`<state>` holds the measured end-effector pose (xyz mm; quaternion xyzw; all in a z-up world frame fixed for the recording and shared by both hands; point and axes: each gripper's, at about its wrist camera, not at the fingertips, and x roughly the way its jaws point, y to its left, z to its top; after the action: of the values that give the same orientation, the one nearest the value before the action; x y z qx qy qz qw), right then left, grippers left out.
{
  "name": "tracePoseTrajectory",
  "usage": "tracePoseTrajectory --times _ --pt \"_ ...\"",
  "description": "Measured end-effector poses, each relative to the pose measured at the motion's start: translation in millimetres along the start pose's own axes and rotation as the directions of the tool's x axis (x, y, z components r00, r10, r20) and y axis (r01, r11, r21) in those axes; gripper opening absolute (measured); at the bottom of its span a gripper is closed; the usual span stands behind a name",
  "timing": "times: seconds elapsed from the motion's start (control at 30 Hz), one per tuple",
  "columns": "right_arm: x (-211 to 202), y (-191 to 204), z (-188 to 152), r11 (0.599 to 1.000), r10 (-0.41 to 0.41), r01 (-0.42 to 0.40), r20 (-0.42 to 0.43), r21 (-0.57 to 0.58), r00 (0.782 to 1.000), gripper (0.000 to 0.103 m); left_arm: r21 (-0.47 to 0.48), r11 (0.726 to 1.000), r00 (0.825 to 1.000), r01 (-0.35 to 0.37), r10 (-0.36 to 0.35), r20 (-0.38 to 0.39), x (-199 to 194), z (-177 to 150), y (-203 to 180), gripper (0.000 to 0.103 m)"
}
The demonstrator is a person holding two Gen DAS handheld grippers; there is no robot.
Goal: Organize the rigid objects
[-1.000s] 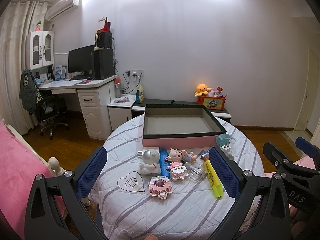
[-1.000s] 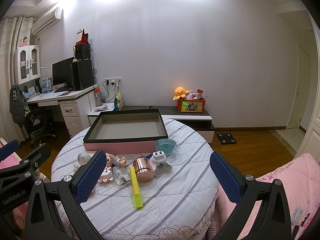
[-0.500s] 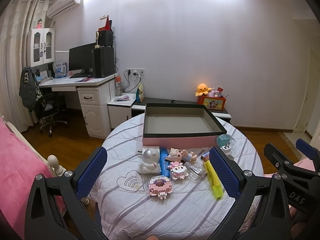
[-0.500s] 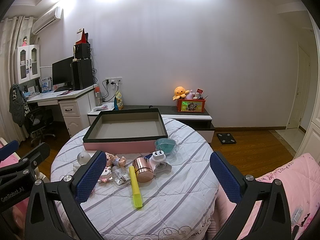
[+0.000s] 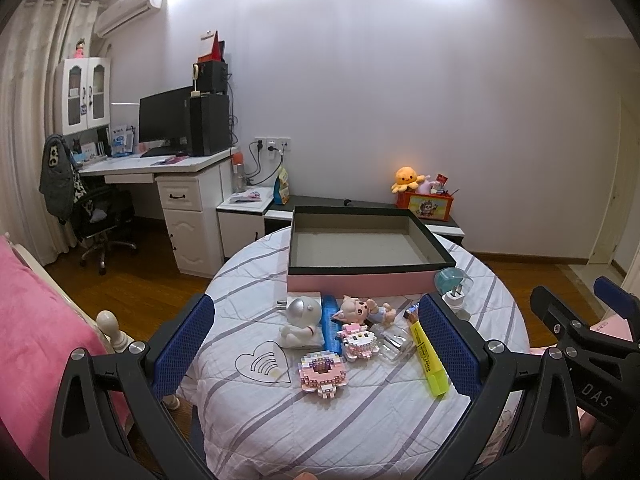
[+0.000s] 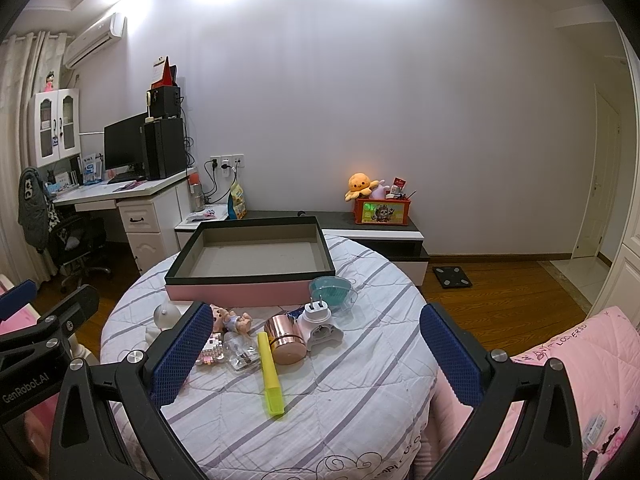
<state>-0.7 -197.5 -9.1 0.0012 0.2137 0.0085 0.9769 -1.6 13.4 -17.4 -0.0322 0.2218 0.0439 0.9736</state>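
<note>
An empty pink box with a black rim (image 5: 356,283) (image 6: 248,290) stands at the far side of a round striped table (image 5: 360,420). In front of it lie an astronaut figure (image 5: 301,320), a pig doll (image 5: 360,309), two pink brick figures (image 5: 322,372), a clear bottle (image 6: 240,354), a yellow highlighter (image 5: 429,356) (image 6: 270,376), a copper cylinder (image 6: 285,338), a white plug (image 6: 320,320) and a teal bowl (image 6: 332,290). My left gripper (image 5: 316,352) and right gripper (image 6: 316,356) are open and empty, held above the near table edge.
A desk with a monitor (image 5: 164,120) and an office chair (image 5: 92,216) stand at the left. A low cabinet with a toy box (image 6: 382,210) is behind the table. Pink bedding (image 6: 580,360) lies at the right, a pink bed (image 5: 32,320) at the left.
Both views shift only slightly; the left gripper has drifted a little. No object has moved.
</note>
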Motion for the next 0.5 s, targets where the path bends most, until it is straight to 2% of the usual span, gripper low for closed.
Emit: tracePoseTrajectory --times 0.5 --pt "0.6 0.4 -0.5 1.0 0.0 0.0 0.004 -0.003 1.0 0.103 0.0 1.0 1.0 0.0 0.0 0.001 -0.1 0.7 -0.6 0.103"
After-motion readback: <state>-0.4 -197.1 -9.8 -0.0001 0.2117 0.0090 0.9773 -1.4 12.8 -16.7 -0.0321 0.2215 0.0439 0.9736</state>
